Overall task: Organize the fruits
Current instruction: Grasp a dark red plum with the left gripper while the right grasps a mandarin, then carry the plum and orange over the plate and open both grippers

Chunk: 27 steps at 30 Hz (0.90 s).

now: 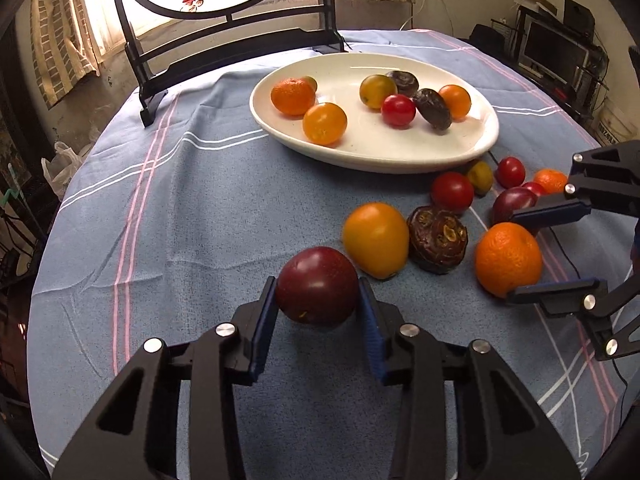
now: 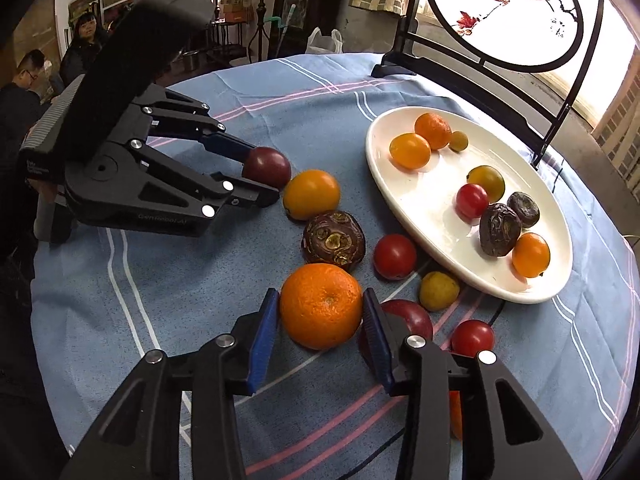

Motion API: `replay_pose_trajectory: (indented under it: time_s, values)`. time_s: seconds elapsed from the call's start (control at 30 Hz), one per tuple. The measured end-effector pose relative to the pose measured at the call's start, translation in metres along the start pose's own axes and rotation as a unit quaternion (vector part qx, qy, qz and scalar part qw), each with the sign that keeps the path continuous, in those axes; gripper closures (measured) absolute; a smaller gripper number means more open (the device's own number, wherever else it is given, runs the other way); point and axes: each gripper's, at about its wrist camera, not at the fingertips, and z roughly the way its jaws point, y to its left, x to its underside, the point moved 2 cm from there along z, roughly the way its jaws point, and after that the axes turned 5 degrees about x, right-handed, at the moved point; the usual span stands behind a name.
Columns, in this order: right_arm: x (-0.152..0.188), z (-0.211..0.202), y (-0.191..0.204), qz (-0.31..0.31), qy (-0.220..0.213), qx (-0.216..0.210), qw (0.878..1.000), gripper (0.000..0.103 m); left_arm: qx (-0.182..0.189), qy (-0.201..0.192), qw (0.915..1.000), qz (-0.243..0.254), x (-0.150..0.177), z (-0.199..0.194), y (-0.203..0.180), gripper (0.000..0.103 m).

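Note:
My left gripper (image 1: 318, 294) is shut on a dark red plum (image 1: 317, 286), low over the blue cloth; it also shows in the right wrist view (image 2: 267, 166). My right gripper (image 2: 320, 308) has its pads against both sides of a large orange (image 2: 321, 306), which rests on the cloth; the orange also shows in the left wrist view (image 1: 508, 258). A white oval plate (image 1: 280, 120) holds several small fruits. Loose on the cloth lie a yellow-orange fruit (image 1: 376, 239), a dark wrinkled fruit (image 1: 437, 238) and red tomatoes (image 1: 452, 192).
A black stand with a round painted screen (image 1: 224, 12) sits at the table's far edge behind the plate. A blue striped cloth (image 1: 180, 220) covers the round table. Two people (image 2: 52, 64) stand beyond the table. More small fruits (image 2: 439, 291) lie by the plate's near rim.

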Motion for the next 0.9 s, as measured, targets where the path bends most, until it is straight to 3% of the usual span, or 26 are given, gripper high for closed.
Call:
replay_pose_trajectory:
  time_s: [0.2,0.43,0.67,0.9]
  values:
    - [0.000,-0.021,-0.013,0.031,-0.031,-0.012,0.999,0.061,-0.015,-0.044,0.9988,0.014,-0.016,-0.032,-0.009,0.065]
    - [-0.012,-0.061,-0.054,0.088,-0.097,0.010,0.991,0.061,-0.045,-0.107,0.9930,0.022,-0.067,-0.054,-0.032,0.065]
    - [-0.034,-0.081,-0.099,0.135,-0.154,0.032,0.978,0.061,-0.043,-0.140,0.9892,0.011,-0.123,-0.050,-0.043,0.065]
    - [-0.043,-0.073,-0.131,0.175,-0.173,0.035,0.969,0.061,-0.063,-0.144,0.9876,-0.009,-0.146,-0.027,-0.041,0.065]
